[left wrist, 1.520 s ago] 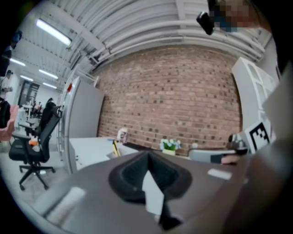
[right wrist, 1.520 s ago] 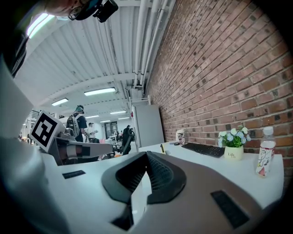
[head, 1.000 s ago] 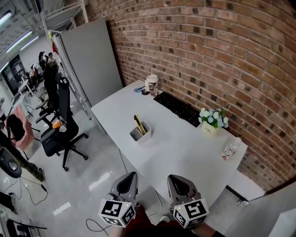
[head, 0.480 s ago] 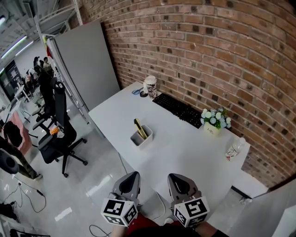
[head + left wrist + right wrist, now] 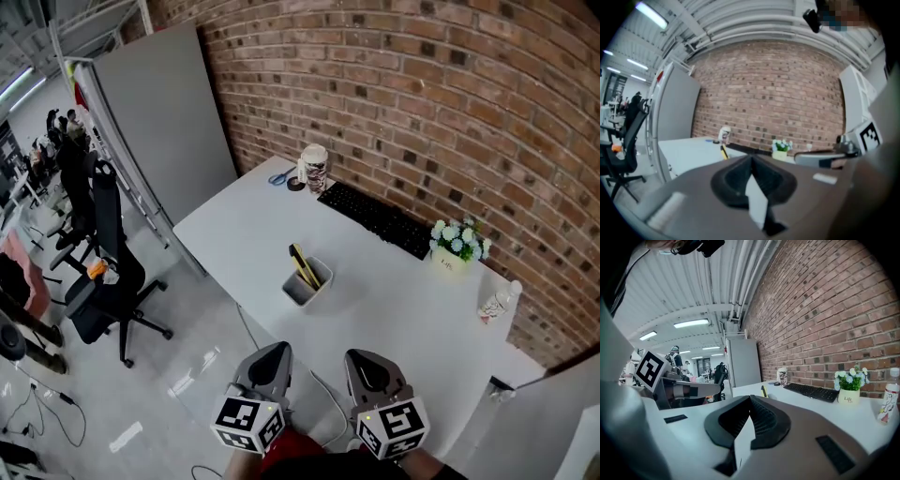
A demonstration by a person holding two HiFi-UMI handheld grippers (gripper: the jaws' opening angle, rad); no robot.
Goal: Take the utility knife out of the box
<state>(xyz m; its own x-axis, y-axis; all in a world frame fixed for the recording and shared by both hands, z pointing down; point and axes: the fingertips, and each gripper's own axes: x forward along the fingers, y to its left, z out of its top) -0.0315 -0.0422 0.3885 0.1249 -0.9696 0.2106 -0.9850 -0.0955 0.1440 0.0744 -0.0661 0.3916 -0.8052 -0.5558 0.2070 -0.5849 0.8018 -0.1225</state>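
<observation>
From the head view, the left gripper (image 5: 276,353) and the right gripper (image 5: 362,360) hang side by side at 6 o'clock, short of the near edge of the white tabletop (image 5: 234,234) and well apart from the small grey box (image 5: 298,292) near its middle. The utility knife (image 5: 303,265), yellow and black, stands in that box, its top leaning toward 11 o'clock. From the box, a cup (image 5: 313,170) with scissors (image 5: 279,178) just beside it lies at 12 o'clock, a black keyboard (image 5: 384,218) at 1 o'clock along the brick wall (image 5: 422,94), a pot of flowers (image 5: 457,246) at 2 o'clock and a bottle (image 5: 495,302) at 3 o'clock. An office chair (image 5: 103,262) stands on the floor at 9 o'clock. In the left gripper view the two dark jaws meet in a closed seam with nothing between them; the knife shows as a small yellow stick far off at 11 o'clock of the seam, and the other gripper reaches in from 3 o'clock. In the right gripper view the jaws are likewise pressed together and empty, the knife stands far ahead at 12 o'clock just above them, and the keyboard, flowers and bottle line the wall toward 3 o'clock.
</observation>
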